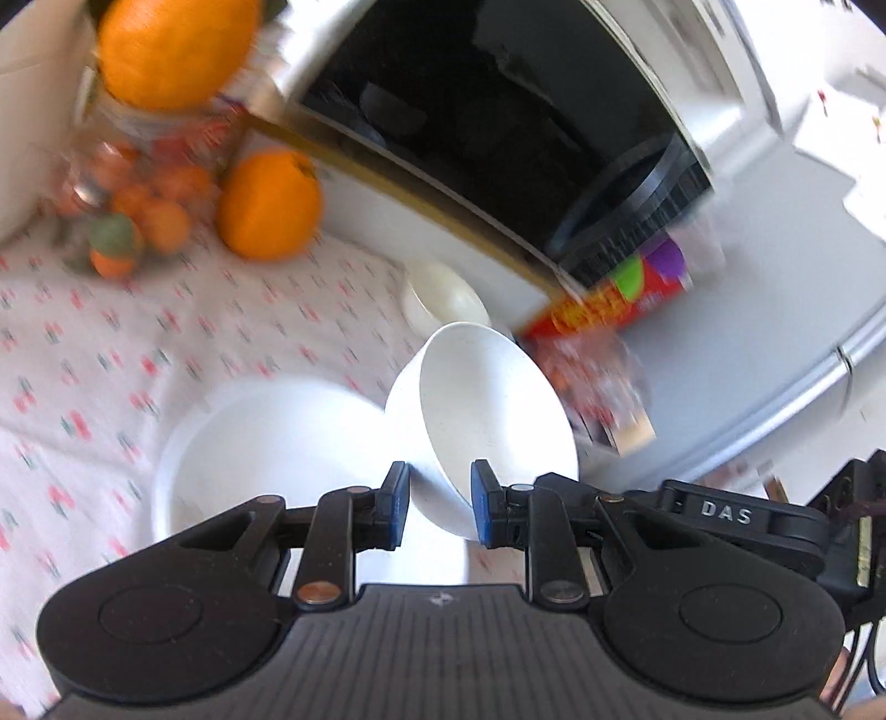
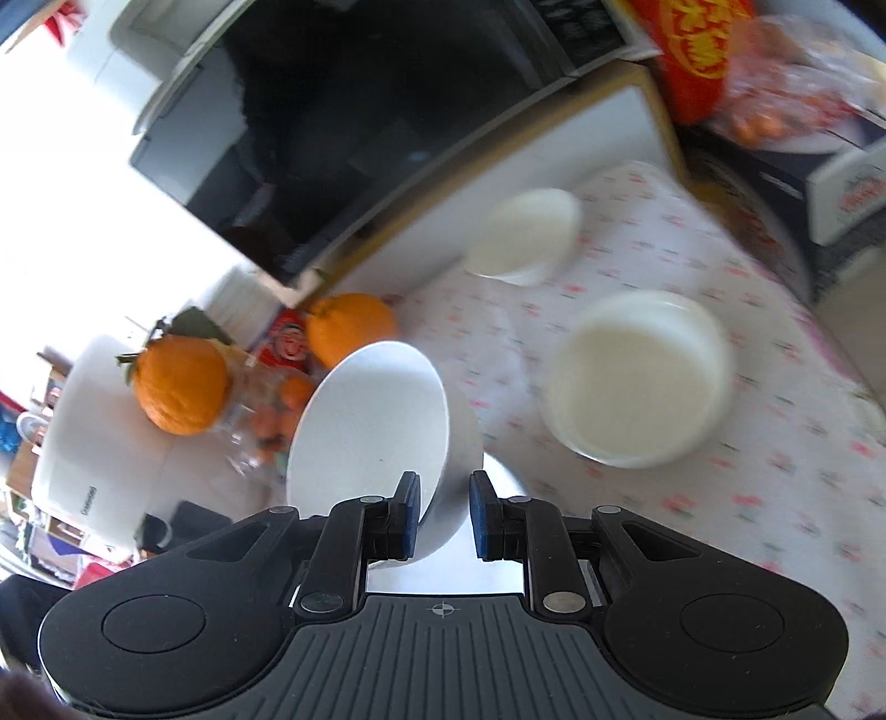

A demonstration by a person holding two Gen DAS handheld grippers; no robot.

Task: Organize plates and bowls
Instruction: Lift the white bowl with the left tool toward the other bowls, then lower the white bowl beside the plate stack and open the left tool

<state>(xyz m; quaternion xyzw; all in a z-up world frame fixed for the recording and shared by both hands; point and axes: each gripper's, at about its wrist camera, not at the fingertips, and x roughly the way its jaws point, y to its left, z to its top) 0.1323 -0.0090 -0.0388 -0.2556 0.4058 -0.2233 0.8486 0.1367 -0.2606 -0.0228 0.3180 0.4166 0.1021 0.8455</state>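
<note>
White ceramic bowls are the things being sorted, and one is held in each gripper. In the left wrist view, a deep white bowl sits tilted with its rim between the blue pads of the left gripper; the jaws are narrowed onto the bowl's wall, one pad outside and one inside. Just beside and below it lies a wide, shallow white bowl on the white tablecloth with small red and green print. A smaller white bowl rests farther back, close to the base of the black-fronted microwave oven.

In the right wrist view, a second deep white bowl is tilted on its side, its wall pinched between the pads of the right gripper, jaws closed down to the thickness of the wall. To the right, well apart from it, a stack of wide white bowls stands on the cloth, and a small white bowl lies beyond, near the microwave's base; both are blurred.

Around them: a large orange on the cloth, another orange atop a clear glass jar of small oranges, a red snack packet with yellow lettering, and a white appliance at the left edge of the right view.
</note>
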